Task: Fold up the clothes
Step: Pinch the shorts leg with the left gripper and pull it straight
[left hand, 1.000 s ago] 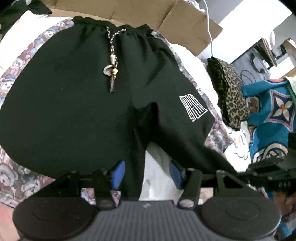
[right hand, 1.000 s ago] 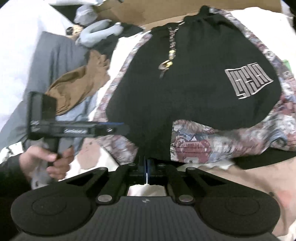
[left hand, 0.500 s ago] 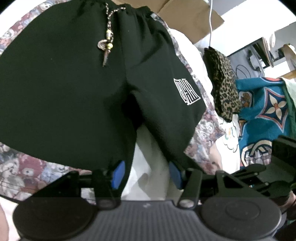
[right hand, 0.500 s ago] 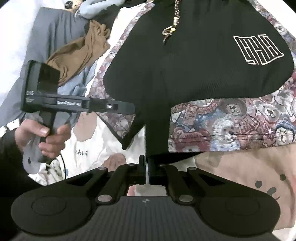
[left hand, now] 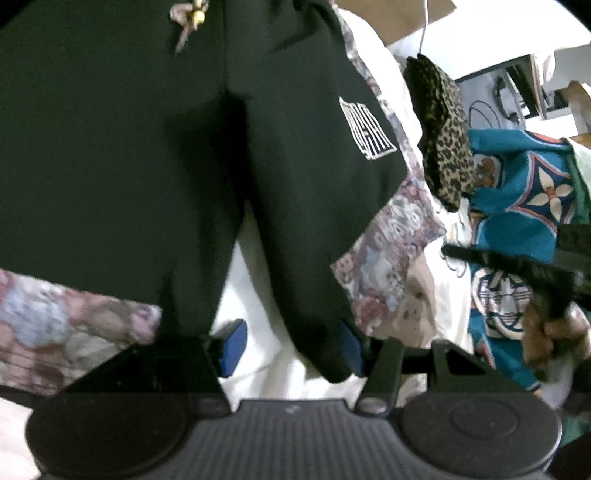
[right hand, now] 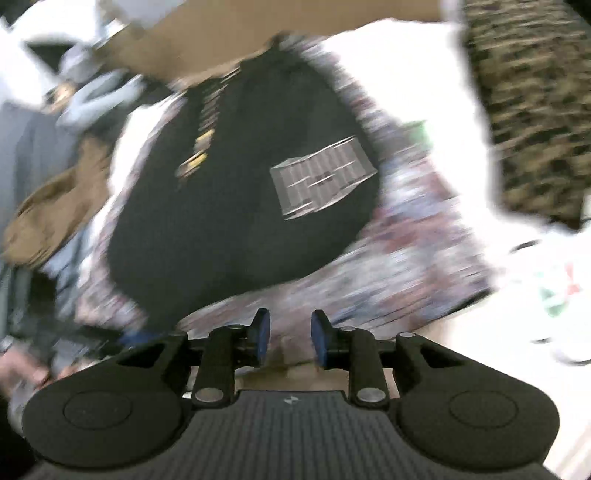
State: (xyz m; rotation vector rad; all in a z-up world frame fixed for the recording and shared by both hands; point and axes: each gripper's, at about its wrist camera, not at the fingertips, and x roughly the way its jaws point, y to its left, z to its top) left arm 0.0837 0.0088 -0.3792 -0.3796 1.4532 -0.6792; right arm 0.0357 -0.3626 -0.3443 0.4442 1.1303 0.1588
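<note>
- My left gripper (left hand: pixel 290 347) has its jaws standing partly apart, blue pads (left hand: pixel 232 345) either side of a gap.
- Black shorts (left hand: pixel 147 147) spread out just ahead of the left gripper, filling most of that view.
- One black leg hem of the shorts hangs down into the gap, lying against the far-side pad; the other pad sits clear of cloth, so no clamp on it that I can see.
- White sheet (left hand: pixel 258 302) shows between the two shorts legs, right in front of the left gripper.
- White logo print (left hand: pixel 365 134) on the shorts leg, ahead and off to the side of the left gripper.
- Drawstring with beads (left hand: pixel 190 16) at the top edge of the left view, far end of the shorts.
- Bear-patterned fabric (left hand: pixel 384 258) peeks out along the shorts' edges.
- Leopard-print cloth (left hand: pixel 443 129) and teal patterned cloth (left hand: pixel 517 177) lie further out to the side.
- My right gripper (right hand: pixel 290 338) has its jaws opening, a narrow gap, nothing between the pads.
- Right view is heavily blurred; the shorts (right hand: pixel 236 192) lie ahead of the right gripper, hem just beyond the fingertips, not touching.
- Brown garment (right hand: pixel 55 206) off to the side, cardboard (right hand: pixel 221 33) beyond the waistband.
</note>
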